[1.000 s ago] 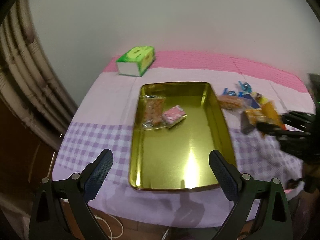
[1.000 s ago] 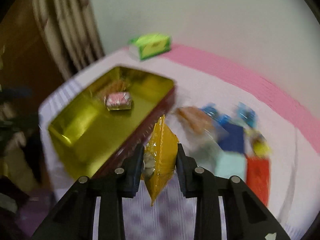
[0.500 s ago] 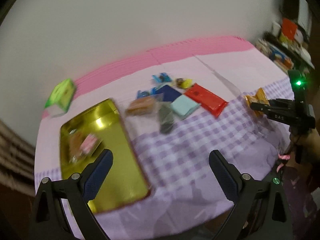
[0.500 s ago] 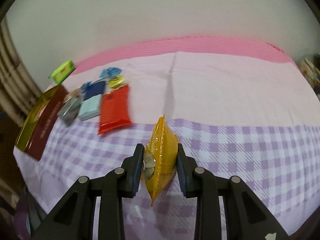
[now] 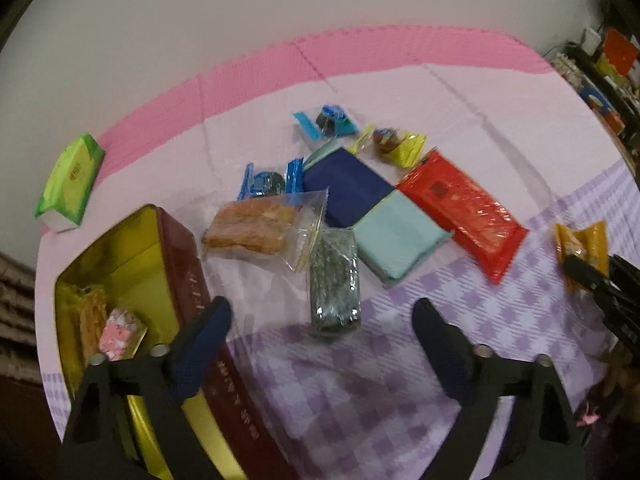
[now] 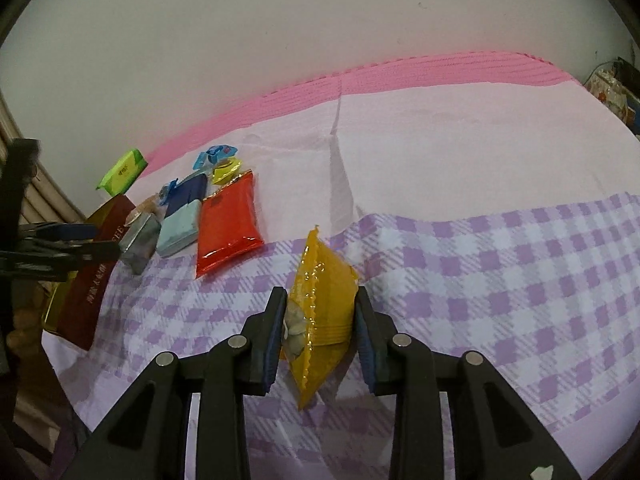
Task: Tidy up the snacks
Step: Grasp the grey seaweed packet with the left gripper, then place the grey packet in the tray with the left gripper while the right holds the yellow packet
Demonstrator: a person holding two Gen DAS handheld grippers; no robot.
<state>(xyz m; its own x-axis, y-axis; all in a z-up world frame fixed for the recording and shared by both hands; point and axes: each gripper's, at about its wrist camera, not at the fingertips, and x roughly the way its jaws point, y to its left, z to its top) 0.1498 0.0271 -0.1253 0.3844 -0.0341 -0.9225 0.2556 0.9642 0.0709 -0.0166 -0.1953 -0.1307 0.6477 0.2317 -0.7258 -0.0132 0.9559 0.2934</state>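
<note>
The table (image 5: 460, 92), under a pink and purple-checked cloth, fills both views. At 8 o'clock in the left wrist view sits the gold tin (image 5: 120, 248) with 2 snacks inside. The left gripper (image 5: 320, 320) points steeply down over the cloth, its jaws closing with nothing pressed between them; the grey-green packet (image 5: 334, 280) lies just beyond the fingertips, toward 12 o'clock. Past it lie a red packet (image 5: 460, 208), a navy packet (image 5: 348, 186), a pale teal packet (image 5: 396, 236) and a clear-wrapped biscuit (image 5: 256, 226). The right gripper (image 6: 320, 320) tilts downward at a shallower angle, its jaws just easing open around a yellow snack packet (image 6: 324, 300) standing on edge between the pads, low over the checked cloth.
</note>
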